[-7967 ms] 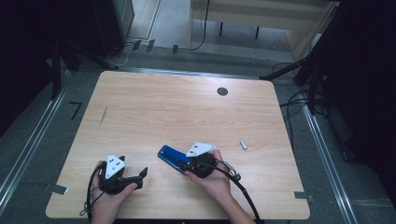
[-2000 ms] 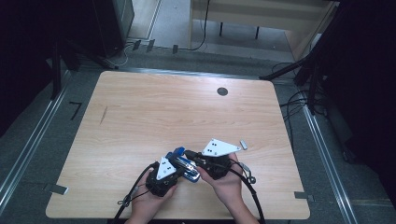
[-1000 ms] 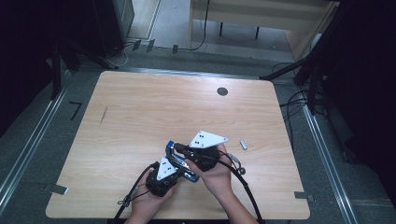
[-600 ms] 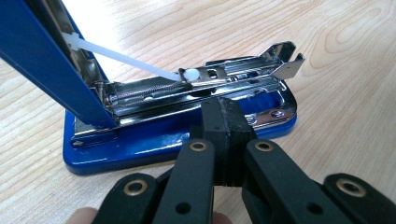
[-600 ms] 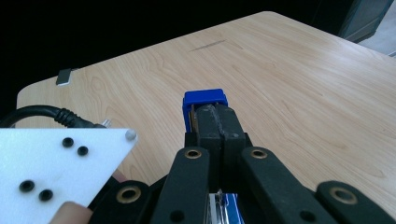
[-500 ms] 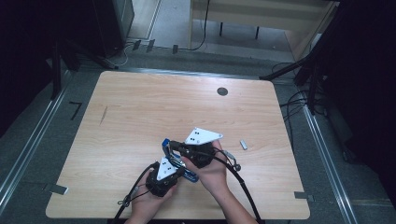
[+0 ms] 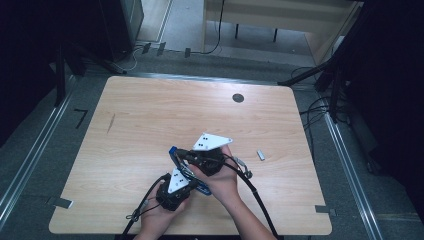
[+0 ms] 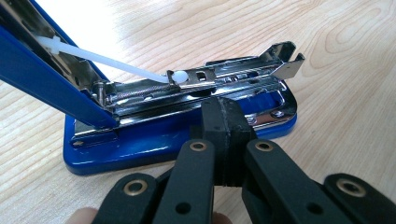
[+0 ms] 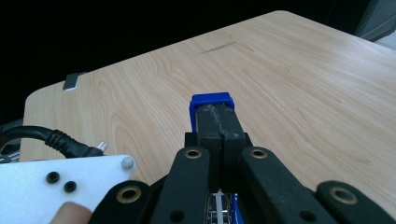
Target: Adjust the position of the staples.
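Note:
A blue stapler (image 8: 154, 140) lies opened near the table's front edge, also seen in the high view as the stapler (image 7: 202, 189). Its blue cover (image 8: 42, 70) is swung up, baring the chrome magazine (image 8: 224, 77) and a white pusher rod (image 8: 107, 60). My left gripper (image 8: 224, 116) is shut with nothing between its pads, its tip pressed against the stapler's base by the magazine; the left gripper (image 7: 184, 176) comes in from below in the high view. My right gripper (image 9: 215, 116) is shut too, lying against the raised cover's blue tip (image 9: 211, 99); the right gripper (image 7: 181, 155) points left.
A small metal piece (image 7: 260, 154) lies to the right of the hands. A dark round grommet (image 7: 238, 98) sits near the far edge. Tape tabs (image 7: 61, 202) mark the front corners. Cables trail from both grippers toward the front edge. The left gripper's white plate (image 9: 60, 182) sits close beside the right jaws.
The right gripper has crept up and to the left with the stapler's cover swinging further open. The left gripper has stayed on the base. Eight seconds ago it was apart at the left.

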A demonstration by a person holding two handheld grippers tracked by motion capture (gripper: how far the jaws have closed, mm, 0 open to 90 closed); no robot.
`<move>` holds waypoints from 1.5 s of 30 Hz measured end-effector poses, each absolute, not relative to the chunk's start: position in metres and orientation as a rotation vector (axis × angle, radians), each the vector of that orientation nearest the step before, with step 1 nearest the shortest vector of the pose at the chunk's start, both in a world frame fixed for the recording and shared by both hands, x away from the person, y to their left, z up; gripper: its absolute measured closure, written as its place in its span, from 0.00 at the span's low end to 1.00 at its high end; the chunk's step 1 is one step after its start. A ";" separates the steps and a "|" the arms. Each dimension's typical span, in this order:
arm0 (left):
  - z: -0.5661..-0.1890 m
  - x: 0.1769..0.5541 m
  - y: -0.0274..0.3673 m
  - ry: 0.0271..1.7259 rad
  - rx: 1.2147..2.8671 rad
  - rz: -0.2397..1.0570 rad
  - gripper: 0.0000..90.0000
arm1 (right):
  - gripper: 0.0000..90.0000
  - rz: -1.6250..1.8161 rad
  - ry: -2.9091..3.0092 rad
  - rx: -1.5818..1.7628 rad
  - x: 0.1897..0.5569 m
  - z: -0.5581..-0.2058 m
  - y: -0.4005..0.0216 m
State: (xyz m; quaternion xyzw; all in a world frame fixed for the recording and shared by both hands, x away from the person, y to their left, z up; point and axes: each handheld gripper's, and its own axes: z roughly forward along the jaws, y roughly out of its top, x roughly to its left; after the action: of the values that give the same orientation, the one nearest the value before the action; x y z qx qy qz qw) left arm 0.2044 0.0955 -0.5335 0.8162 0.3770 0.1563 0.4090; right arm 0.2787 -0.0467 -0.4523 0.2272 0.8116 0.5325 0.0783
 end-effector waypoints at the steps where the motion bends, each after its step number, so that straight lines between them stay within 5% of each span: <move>1: -0.533 0.204 0.096 0.950 2.056 0.394 1.00 | 1.00 1.594 2.430 0.680 0.279 -0.452 -0.047; 45: -0.534 0.204 0.095 0.952 2.054 0.396 1.00 | 1.00 1.387 2.633 0.652 0.306 -0.483 -0.008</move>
State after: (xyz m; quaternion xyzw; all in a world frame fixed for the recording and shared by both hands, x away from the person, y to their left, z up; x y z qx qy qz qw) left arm 0.2041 0.0950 -0.5336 0.8153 0.3778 0.1573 0.4095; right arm 0.3055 -0.0076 -0.4828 0.2139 0.8632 0.4548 0.0475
